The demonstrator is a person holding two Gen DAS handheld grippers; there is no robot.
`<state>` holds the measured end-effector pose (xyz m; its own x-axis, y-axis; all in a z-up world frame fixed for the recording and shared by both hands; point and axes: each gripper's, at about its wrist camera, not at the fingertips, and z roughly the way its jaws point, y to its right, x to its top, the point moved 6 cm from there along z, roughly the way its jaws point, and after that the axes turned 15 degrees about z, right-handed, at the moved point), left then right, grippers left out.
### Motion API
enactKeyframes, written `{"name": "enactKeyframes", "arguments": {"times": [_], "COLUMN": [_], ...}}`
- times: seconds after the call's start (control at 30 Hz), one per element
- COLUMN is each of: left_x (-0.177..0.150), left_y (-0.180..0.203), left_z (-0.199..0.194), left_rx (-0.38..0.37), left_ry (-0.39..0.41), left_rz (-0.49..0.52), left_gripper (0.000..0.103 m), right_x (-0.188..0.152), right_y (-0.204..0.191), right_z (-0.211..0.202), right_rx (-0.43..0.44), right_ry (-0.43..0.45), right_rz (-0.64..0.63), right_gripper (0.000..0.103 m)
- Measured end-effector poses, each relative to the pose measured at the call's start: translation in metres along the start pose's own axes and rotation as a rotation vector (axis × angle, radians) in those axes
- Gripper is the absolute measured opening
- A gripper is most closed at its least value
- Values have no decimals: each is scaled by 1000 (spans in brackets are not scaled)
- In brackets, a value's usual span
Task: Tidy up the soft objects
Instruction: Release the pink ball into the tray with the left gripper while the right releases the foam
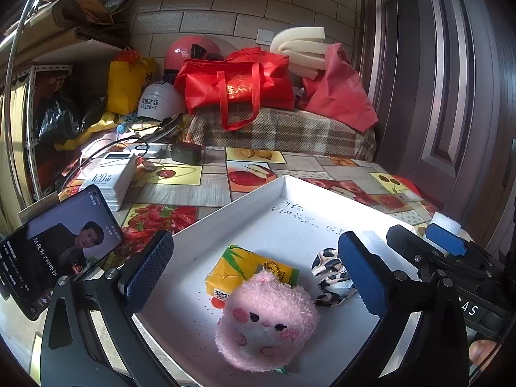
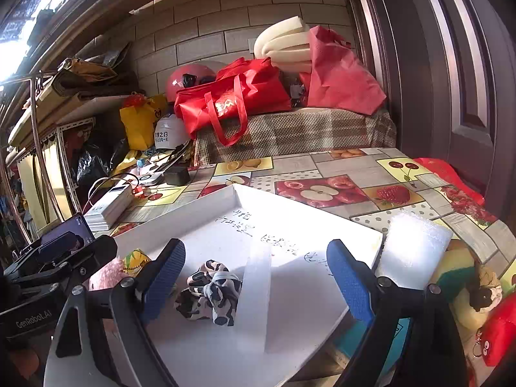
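Left wrist view shows the tabletop [image 1: 200, 174], covered with a fruit-pattern cloth, and on it a large white tray [image 1: 290, 200] with some handwriting on its floor. Inside the tray, near the front, a pink plush toy [image 1: 267, 322] lies with its face up. It leans on a yellow drink carton [image 1: 238, 267] just behind it. To the right of the plush toy lies a black-and-white scrunchie [image 1: 329, 277], also on the tray floor. The left hand-held gripper [image 1: 258, 274] has its blue fingers [image 1: 151, 264] wide apart. The plush toy and the carton lie between them, and the pads touch neither. A phone [image 1: 58, 251] with a lit screen stands at the left, outside the tray, and a white power bank [image 1: 113, 174] lies behind it.

Right wrist view shows the same tray [image 2: 306, 219] from the other side. The right hand-held gripper [image 2: 258, 277] is also open, and nothing is pressed by its pads. Between its fingers the scrunchie [image 2: 209, 290] lies on the tray, and just beside it a thin strip of white foam [image 2: 254, 296] stands on its edge. A thicker white foam block [image 2: 416, 251] stands at the right rim of the tray. Further right, on the tabletop [image 2: 371, 167], a red plush item [image 2: 500, 332] lies near a yellow and green soft object that is hard to identify.
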<state>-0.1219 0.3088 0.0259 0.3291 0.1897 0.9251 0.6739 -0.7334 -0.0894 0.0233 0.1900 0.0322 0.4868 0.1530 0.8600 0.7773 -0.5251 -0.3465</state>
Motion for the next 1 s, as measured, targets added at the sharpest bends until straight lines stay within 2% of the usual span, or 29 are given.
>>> {"name": "enactKeyframes", "arguments": {"times": [0.13,0.27,0.57,0.8,1.0], "left_x": [1,0,0,0,2], "left_y": [0,-3,-6,-12,-1], "left_z": [-3,-2,-2,-12,-20], "left_rx": [-3,-5,3,35,69], "left_ry": [13,10,11,56,76], "left_rz": [3,-15,-33,-64,-8], "left_gripper": [103,103,103,103,103], "right_x": [1,1,0,0,-8], "right_y": [0,4,2,-8,-6], "right_z": [-2,1,-3,-20,-37], "right_rx": [-8,-15,-20,-19,-33], "right_ry": [14,0,31,114,108], "right_rz": [4,25,5,-48,-66], "right_gripper": [94,103,103,103,103]}}
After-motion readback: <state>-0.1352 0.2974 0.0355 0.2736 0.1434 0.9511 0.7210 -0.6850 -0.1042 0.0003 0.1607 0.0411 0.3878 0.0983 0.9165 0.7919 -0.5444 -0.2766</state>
